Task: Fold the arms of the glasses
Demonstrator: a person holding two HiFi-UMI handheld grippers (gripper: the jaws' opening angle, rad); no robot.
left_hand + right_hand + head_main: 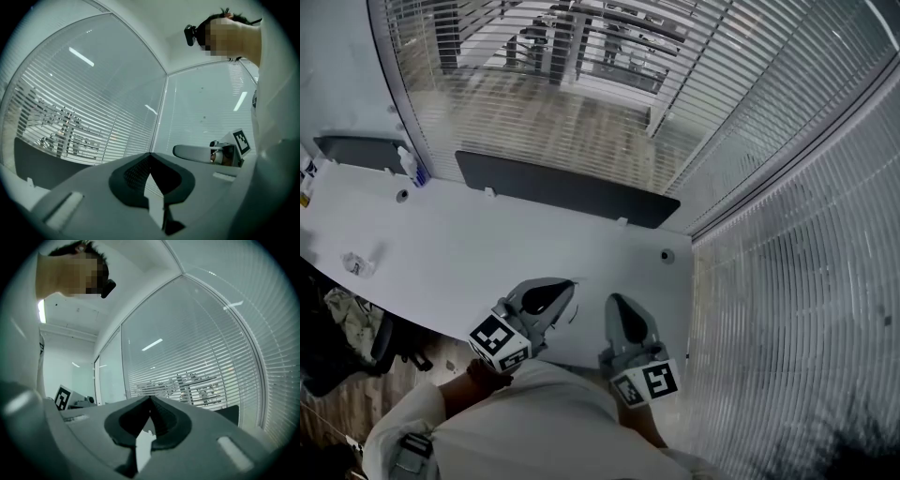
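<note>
Both grippers hang level over the front edge of the white desk (487,253), close to the person's body. My left gripper (561,286) points toward the blinds, and in the left gripper view its jaws (150,154) meet at the tips, shut on nothing. My right gripper (615,300) is beside it, jaws also shut and empty in the right gripper view (150,398). Each gripper appears in the other's view: the right gripper (206,152) and the left's marker cube (63,398). A small clear thing (356,264) lies far left on the desk, too small to identify.
A dark divider panel (567,192) stands along the desk's back edge before a glass wall with blinds (581,103). A small bottle (411,167) sits at back left. Two cable holes (667,255) mark the desk. An office chair (370,337) is below left.
</note>
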